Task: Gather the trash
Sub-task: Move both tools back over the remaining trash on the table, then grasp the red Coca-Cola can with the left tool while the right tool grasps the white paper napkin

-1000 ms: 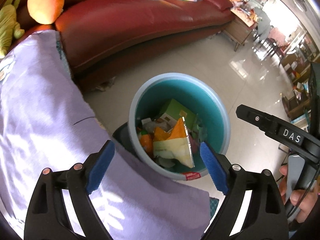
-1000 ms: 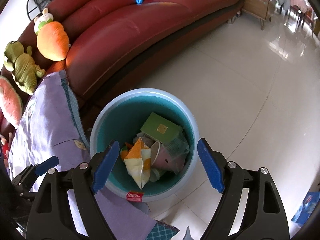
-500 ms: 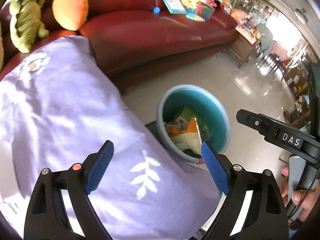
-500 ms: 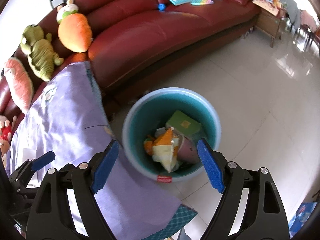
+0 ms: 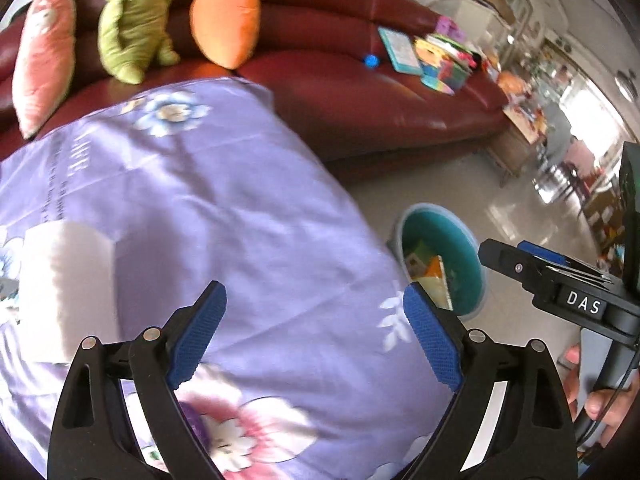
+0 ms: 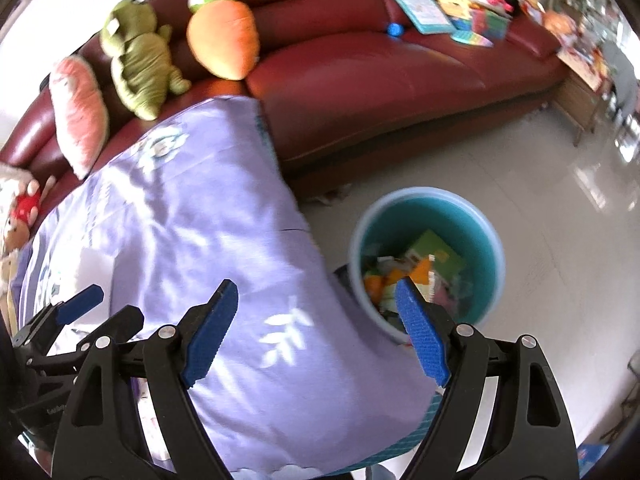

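Both our grippers, left gripper (image 5: 314, 336) and right gripper (image 6: 316, 328), hover spread and empty over the purple cloth (image 5: 224, 208) (bin (image 6: 428, 256) already loaded); we should scan slowly before reaching.

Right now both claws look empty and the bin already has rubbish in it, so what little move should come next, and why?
Probably reach the left gripper toward the white block lying on the purple cloth. Both it and the right gripper are open and hold nothing, the bin already holds scraps, and that block may be trash; blur hides what it is.
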A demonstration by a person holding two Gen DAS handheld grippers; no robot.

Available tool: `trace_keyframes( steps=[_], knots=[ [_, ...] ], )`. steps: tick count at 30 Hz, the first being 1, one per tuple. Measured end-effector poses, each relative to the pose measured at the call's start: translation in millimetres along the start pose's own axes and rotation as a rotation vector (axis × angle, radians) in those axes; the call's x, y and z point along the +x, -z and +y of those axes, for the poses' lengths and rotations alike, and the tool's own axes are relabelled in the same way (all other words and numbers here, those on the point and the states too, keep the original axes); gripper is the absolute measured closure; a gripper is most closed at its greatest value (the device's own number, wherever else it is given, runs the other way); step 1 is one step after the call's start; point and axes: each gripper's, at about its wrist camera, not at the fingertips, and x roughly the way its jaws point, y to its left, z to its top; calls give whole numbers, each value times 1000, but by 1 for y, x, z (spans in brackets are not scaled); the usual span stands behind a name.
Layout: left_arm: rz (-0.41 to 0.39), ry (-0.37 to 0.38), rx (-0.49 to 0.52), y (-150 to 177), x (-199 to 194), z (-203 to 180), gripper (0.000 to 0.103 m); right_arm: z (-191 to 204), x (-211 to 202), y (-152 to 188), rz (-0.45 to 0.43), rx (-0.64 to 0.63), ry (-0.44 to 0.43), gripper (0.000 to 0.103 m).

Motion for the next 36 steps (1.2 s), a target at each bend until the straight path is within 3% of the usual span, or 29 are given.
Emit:
trace_keyframes(
  steps=[12,23,31,36],
  knots=[
    [-38,-97,-205,34,-46,141,12,131,25,1,73,-205,-84,26],
    [-49,-217,-399,80,-79,258,12,256,77,19,197,-376,-233,26],
    [-39,-219,-506,99,-84,304,12,315,110,25,258,-442,-297,26],
    [-24,-220,-514,102,-78,306,12,333,124,30,268,-455,-314,30]
  ],
)
